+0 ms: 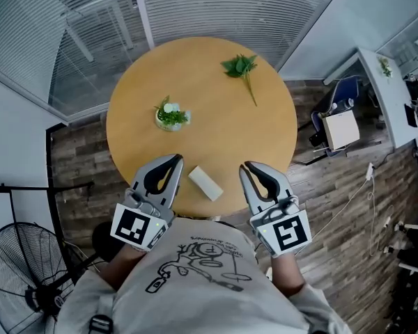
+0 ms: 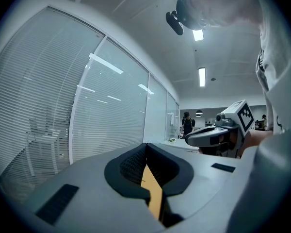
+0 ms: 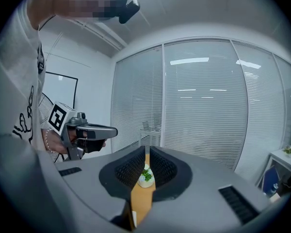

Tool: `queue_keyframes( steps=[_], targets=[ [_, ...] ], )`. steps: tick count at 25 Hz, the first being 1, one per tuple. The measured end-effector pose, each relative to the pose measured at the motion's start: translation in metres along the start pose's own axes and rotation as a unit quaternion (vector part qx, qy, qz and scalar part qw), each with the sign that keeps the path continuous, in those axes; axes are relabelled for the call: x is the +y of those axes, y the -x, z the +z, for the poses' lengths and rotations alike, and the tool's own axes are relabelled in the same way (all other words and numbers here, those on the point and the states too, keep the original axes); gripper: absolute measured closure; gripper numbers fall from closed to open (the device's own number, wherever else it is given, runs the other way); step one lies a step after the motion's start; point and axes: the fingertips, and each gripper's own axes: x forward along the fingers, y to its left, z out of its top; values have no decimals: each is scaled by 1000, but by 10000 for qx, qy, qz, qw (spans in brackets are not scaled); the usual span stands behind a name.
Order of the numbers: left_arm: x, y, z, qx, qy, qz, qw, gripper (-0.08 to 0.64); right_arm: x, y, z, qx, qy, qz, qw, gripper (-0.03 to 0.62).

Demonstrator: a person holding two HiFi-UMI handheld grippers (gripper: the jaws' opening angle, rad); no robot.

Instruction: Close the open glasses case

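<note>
A white oblong glasses case [image 1: 205, 184] lies on the round wooden table [image 1: 265, 138] near its front edge; from above it looks like a plain block, and I cannot tell whether its lid is up. My left gripper [image 1: 175, 160] hovers just left of the case and my right gripper [image 1: 247, 165] just right of it, both held close to my body. Each has its jaws together with nothing between them. In the left gripper view my left gripper [image 2: 146, 147] shows only a sliver of table, with the right gripper [image 2: 189, 139] beyond. The case is hidden in both gripper views.
A small potted plant [image 1: 171, 115] stands left of the table's middle and shows between the jaws of my right gripper [image 3: 148, 150] as the potted plant [image 3: 146, 176]. A green sprig [image 1: 241, 68] lies at the far side. A fan [image 1: 21, 270] and a chair [image 1: 338, 117] flank the table.
</note>
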Motion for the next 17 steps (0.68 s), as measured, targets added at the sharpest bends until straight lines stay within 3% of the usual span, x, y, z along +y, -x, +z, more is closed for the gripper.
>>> queue_keyframes(
  steps=[2, 7, 17],
  targets=[
    [2, -2, -1, 16, 0, -10, 10000, 540, -1, -3, 7, -188, -32, -12, 9998, 555],
    [4, -6, -1, 46, 2, -43, 10000, 540, -6, -4, 1, 98, 19, -9, 9999, 555],
    [14, -6, -4, 54, 48, -69, 9999, 540, -4, -16, 12, -226, -54, -74, 9997, 555]
  ],
)
